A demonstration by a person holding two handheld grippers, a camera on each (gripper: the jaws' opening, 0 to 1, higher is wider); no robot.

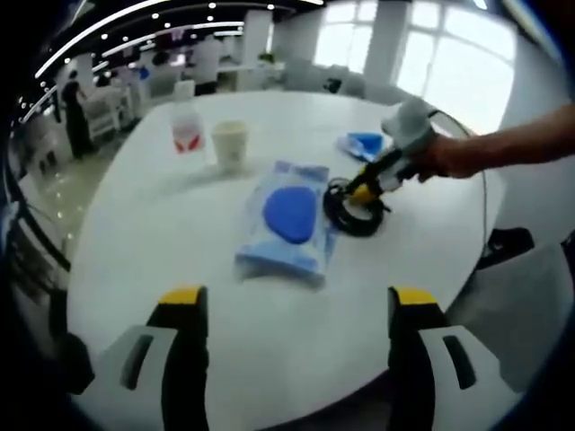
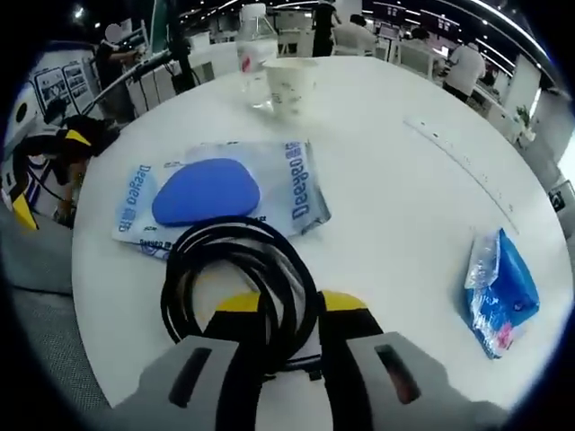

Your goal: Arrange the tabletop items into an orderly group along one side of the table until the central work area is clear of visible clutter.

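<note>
A blue-and-white wet-wipes pack [image 1: 287,220] [image 2: 216,193] lies flat in the middle of the round white table [image 1: 269,359]. Just right of it is a coiled black cable [image 1: 349,208] [image 2: 238,269]. My right gripper [image 1: 370,187] [image 2: 289,314], held by a person's hand [image 1: 449,157], is shut on the coil's near strands. A paper cup [image 1: 229,142] [image 2: 289,85] and a clear bottle with a red label [image 1: 186,126] [image 2: 256,45] stand at the far side. A small blue packet [image 1: 364,144] [image 2: 503,292] lies apart. My left gripper [image 1: 298,301] [image 2: 45,175] hovers open over the near edge.
The table edge [image 2: 90,305] curves close below the cable. Bare white tabletop [image 2: 422,180] stretches between the wipes pack and the blue packet. Desks, chairs and people stand in the office beyond the table.
</note>
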